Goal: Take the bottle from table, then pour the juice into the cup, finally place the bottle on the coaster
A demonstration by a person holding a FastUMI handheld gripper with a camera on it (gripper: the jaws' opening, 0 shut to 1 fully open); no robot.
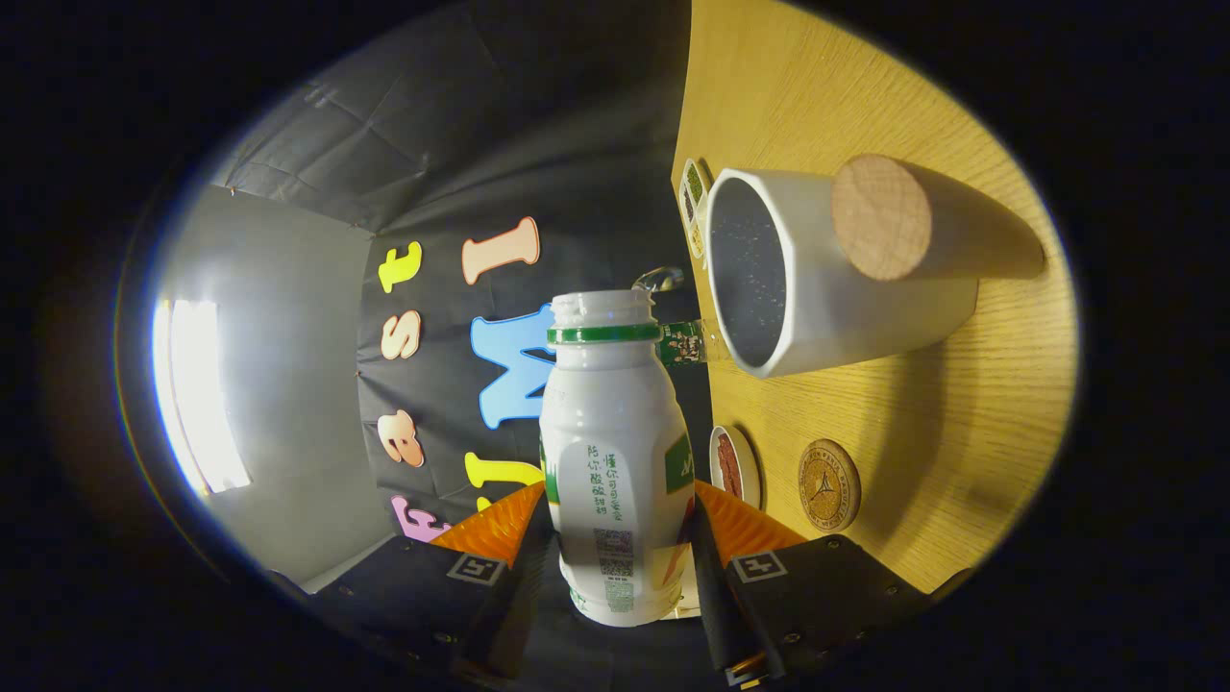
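Note:
A white plastic bottle point(613, 452) with a green neck ring and no cap sits between my fingers, and my gripper point(615, 529) is shut on its lower body. The whole view is rolled sideways, so the bottle lies roughly level with the wooden table point(961, 423), its open mouth point(602, 306) held above the table and close beside the cup's rim. The cup point(817, 279) is white with a dark speckled inside and a round wooden handle point(882, 217), standing just beyond the fingers. No juice is visible streaming out. A round wooden coaster point(828, 485) lies on the table nearer to me than the cup.
A small dish point(735, 468) with something red in it lies beside the coaster. Behind the cup are a small sectioned dish point(693, 207), a clear glass item point(659, 280) and a green-labelled item point(683, 343). The booth's black cloth wall stands behind the table.

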